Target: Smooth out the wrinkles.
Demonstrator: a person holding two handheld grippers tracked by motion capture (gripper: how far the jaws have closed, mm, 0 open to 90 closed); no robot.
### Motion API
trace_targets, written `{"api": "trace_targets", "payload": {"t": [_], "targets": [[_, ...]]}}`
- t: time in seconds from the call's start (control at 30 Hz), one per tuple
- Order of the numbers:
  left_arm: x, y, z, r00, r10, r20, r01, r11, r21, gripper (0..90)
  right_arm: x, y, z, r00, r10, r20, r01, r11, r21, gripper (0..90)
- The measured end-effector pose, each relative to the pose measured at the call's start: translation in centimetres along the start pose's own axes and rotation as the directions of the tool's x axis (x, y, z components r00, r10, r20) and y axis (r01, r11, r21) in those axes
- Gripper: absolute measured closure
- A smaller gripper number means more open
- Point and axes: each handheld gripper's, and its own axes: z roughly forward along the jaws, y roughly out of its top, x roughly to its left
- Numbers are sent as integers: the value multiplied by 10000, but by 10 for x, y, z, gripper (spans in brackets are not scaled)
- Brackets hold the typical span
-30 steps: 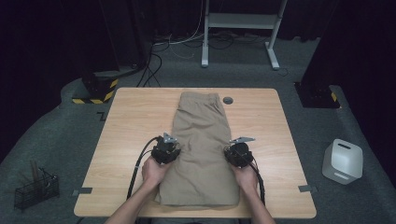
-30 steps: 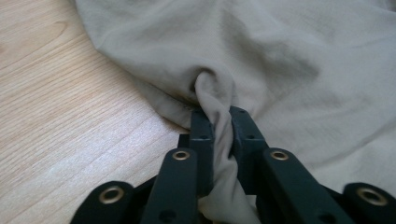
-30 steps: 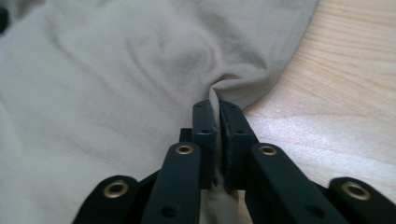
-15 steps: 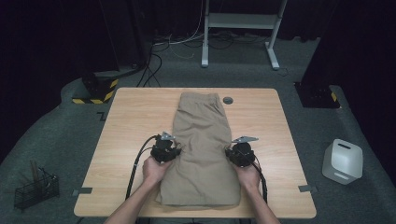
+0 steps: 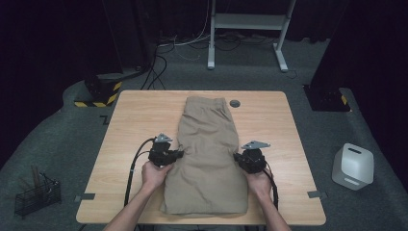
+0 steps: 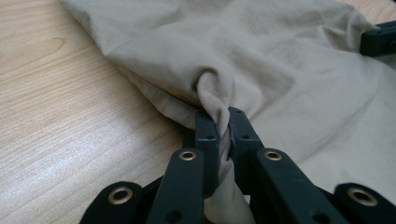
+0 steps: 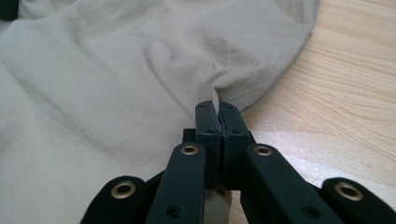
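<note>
Left claw (image 6: 218, 135) pinching left edge of khaki shorts (image 5: 208, 154), right claw (image 7: 218, 122) pinching right edge, opposite; shorts flat mid-counter (image 5: 134, 120), long axis running near edge to far edge, near hem by person, claws level at mid-length

Folded khaki shorts (image 5: 210, 154) are lying lengthwise down the middle of the wooden table (image 5: 130, 120) — the left gripper (image 5: 179, 155) is meeting their left edge, the right gripper (image 5: 237, 157) their right edge, each gripped by a hand — forearms are entering from below.
</note>
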Motion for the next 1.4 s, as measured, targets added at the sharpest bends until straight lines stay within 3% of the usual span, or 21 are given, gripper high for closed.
{"api": "trace_targets", "payload": {"t": [0.27, 0.47, 0.6, 0.7, 1.07, 1.2, 1.3, 1.4], "targets": [[0, 6, -13, 10000, 66, 21, -65, 9993, -366, 851, 3, 4, -7, 9987, -507, 69, 508, 9984, -231, 883], [-4, 14, -23, 9997, 225, 6, -224, 9979, -604, 851, 7, 12, -23, 9960, -887, 122, 894, 9931, -759, 883], [-8, 22, -27, 9982, 575, -198, -587, 9962, -648, 851, 7, 16, -30, 9951, -932, 334, 963, 9895, -1075, 884], [-8, 31, -30, 9964, 753, -393, -776, 9951, -613, 850, 11, 21, -32, 9880, -1361, 737, 1438, 9831, -1134, 884], [-4, 69, -40, 9921, 1030, -718, -1098, 9891, -985, 851, 5, 50, -40, 9841, -1316, 1195, 1529, 9695, -1913, 884], [-2, 80, -44, 9932, 901, -743, -984, 9883, -1167, 851, 2, 60, -44, 9843, -1269, 1228, 1504, 9667, -2072, 884], [-6, 88, -51, 9888, 1123, -985, -1228, 9865, -1081, 851, 5, 66, -49, 9802, -1410, 1393, 1691, 9613, -2173, 884], [-14, 89, -65, 9880, 1208, -966, -1327, 9828, -1281, 851, 11, 67, -58, 9787, -1477, 1429, 1790, 9541, -2401, 884]]}}
